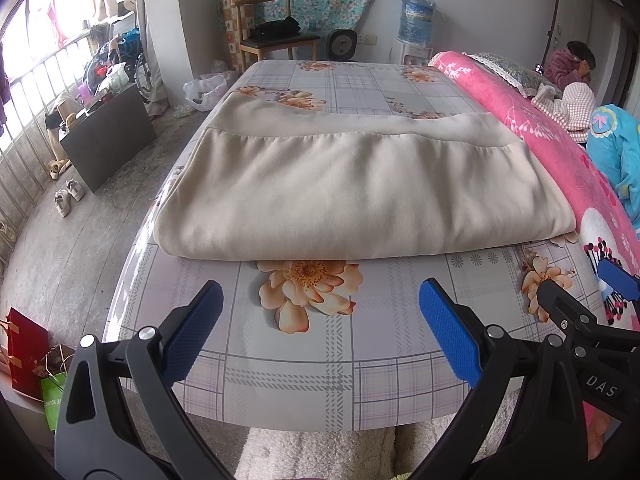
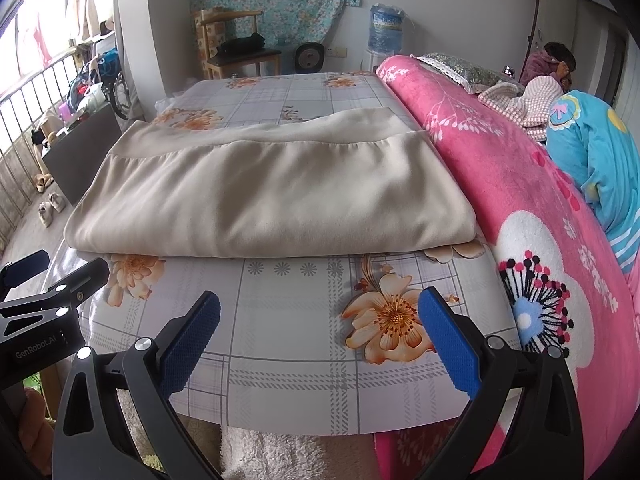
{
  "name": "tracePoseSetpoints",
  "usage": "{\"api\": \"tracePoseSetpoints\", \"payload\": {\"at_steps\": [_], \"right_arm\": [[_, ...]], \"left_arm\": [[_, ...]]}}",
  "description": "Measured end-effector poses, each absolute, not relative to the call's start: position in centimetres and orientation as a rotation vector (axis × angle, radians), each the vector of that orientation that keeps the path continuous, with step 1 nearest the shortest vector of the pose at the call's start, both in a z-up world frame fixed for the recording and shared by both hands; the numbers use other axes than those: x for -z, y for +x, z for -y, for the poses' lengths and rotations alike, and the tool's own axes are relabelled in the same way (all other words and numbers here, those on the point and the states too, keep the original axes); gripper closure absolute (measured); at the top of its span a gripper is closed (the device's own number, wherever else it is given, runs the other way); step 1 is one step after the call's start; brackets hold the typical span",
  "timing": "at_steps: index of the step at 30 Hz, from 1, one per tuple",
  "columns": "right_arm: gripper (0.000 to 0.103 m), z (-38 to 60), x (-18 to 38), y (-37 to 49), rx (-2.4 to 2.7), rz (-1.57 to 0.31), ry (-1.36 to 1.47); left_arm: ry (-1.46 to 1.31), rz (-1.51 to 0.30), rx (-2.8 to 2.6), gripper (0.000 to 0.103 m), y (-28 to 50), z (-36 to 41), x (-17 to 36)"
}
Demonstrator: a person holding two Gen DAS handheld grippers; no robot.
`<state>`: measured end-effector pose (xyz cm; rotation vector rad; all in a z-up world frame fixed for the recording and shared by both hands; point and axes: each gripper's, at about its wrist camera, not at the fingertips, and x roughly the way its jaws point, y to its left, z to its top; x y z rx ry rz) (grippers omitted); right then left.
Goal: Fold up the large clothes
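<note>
A large beige garment [image 1: 352,192] lies folded into a flat wide rectangle on a table with a floral plaid cloth [image 1: 304,384]; it also shows in the right wrist view [image 2: 272,196]. My left gripper [image 1: 320,332] is open and empty above the table's near edge, short of the garment's near fold. My right gripper [image 2: 320,336] is open and empty, also short of the fold, and shows at the right edge of the left wrist view [image 1: 580,300]. The left gripper shows at the left edge of the right wrist view [image 2: 52,284].
A pink floral blanket [image 2: 520,184] lies along the table's right side, with a blue garment [image 2: 596,168] beyond it. A chair [image 1: 276,36] and water bottle [image 1: 416,18] stand at the far wall. A dark box [image 1: 108,136] and shoes [image 1: 68,196] are on the floor left.
</note>
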<state>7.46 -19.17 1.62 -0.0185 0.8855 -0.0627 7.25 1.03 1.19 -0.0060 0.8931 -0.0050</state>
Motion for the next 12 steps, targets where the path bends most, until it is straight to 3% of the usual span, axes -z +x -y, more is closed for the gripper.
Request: {"api": "tracePoseSetpoints", "payload": {"at_steps": [12], "right_arm": [[0.006,19.35,-1.46,7.52,0.065,-0.89,-0.019]], "left_arm": [[-0.007,-0.897,0.005,0.008,7.26,-1.12,-0.97]]}}
